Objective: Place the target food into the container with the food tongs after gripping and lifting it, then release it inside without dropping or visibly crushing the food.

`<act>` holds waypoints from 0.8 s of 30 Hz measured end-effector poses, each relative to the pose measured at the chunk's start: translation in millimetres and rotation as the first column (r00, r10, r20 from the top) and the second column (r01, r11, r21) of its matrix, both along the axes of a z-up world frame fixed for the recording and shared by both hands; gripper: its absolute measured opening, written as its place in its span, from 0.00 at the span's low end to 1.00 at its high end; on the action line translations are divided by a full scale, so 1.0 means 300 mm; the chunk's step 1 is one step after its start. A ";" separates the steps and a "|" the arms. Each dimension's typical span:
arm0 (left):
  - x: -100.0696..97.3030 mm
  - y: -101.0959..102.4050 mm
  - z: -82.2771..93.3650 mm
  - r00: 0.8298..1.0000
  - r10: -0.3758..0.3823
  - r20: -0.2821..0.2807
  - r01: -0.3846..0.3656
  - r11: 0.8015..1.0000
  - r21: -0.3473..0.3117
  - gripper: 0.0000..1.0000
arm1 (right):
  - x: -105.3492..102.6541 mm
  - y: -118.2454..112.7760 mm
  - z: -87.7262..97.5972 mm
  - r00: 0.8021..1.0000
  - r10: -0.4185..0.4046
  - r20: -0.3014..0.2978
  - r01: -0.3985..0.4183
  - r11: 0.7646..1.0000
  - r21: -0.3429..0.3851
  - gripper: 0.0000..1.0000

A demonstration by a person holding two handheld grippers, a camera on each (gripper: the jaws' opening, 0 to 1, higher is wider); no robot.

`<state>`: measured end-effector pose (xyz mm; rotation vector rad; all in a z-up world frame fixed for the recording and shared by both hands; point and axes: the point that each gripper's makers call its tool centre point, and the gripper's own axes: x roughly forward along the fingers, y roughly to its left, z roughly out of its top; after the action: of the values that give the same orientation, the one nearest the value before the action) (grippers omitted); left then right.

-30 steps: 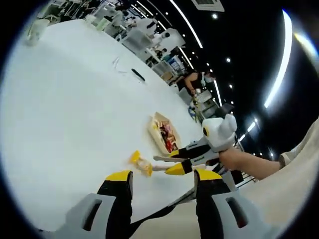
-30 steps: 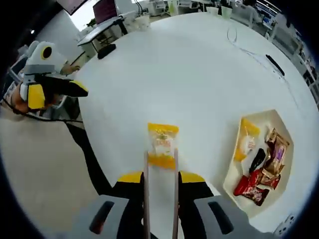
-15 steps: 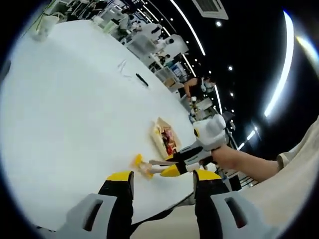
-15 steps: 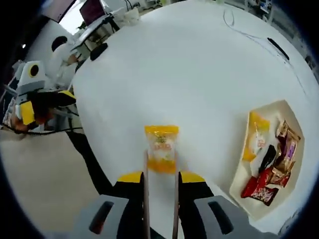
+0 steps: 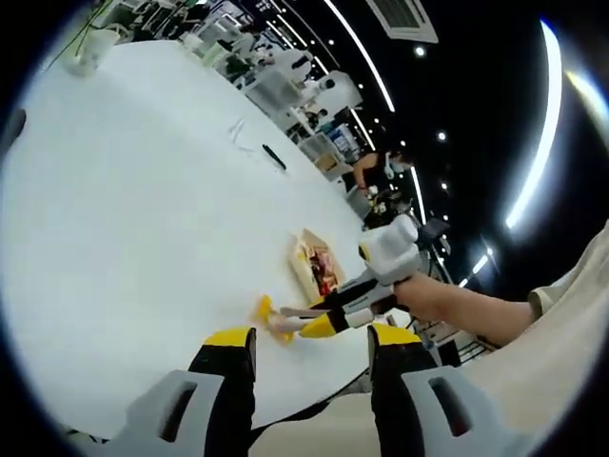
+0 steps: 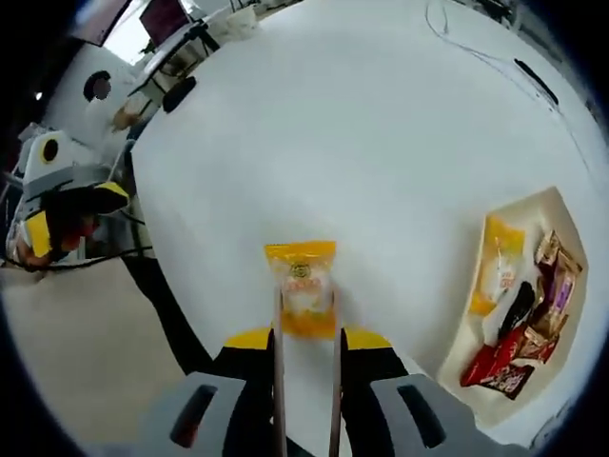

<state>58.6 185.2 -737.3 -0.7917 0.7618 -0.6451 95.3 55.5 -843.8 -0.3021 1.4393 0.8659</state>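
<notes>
Yellow crinkly plastic snack packet (image 6: 301,288) is pinched between the two thin metal tong arms (image 6: 280,371) clenched in the right gripper (image 6: 306,335), seemingly just off the round white desk (image 6: 381,143); so grip looks done, carry and release remain. Cream angular tray (image 6: 533,214), the container, sits at 3 o'clock in the right gripper view, well apart, already holding another yellow packet (image 6: 497,268) and dark and red wrappers (image 6: 519,338). Path across looks open; left gripper (image 5: 306,345) fingers spread, holding nothing, black cable (image 6: 447,19) far off at 1 o'clock.
</notes>
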 end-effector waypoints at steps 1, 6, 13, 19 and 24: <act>0.000 0.001 -0.002 1.000 0.002 -0.002 -0.002 1.000 -0.001 0.47 | 0.000 0.001 -0.001 1.000 -0.001 -0.003 0.001 1.000 0.000 0.26; -0.004 -0.005 -0.011 1.000 -0.005 -0.012 0.004 1.000 -0.005 0.47 | 0.003 -0.001 -0.004 1.000 -0.004 -0.024 0.004 1.000 0.000 0.25; 0.001 -0.018 -0.004 1.000 -0.019 -0.003 0.019 1.000 -0.008 0.46 | 0.003 0.002 -0.004 0.999 -0.024 -0.035 0.024 1.000 0.000 0.25; -0.006 -0.021 -0.001 1.000 -0.018 -0.003 0.018 1.000 -0.014 0.46 | 0.005 0.004 -0.004 0.999 -0.004 -0.036 0.004 1.000 -0.023 0.25; -0.009 -0.011 0.006 1.000 -0.006 0.003 0.006 1.000 -0.017 0.45 | 0.001 0.008 0.000 0.999 -0.001 -0.035 -0.001 0.999 -0.041 0.25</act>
<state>55.9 181.9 -735.6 -0.8047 0.7574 -0.6590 95.5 57.9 -843.7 -0.3192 1.4912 0.8462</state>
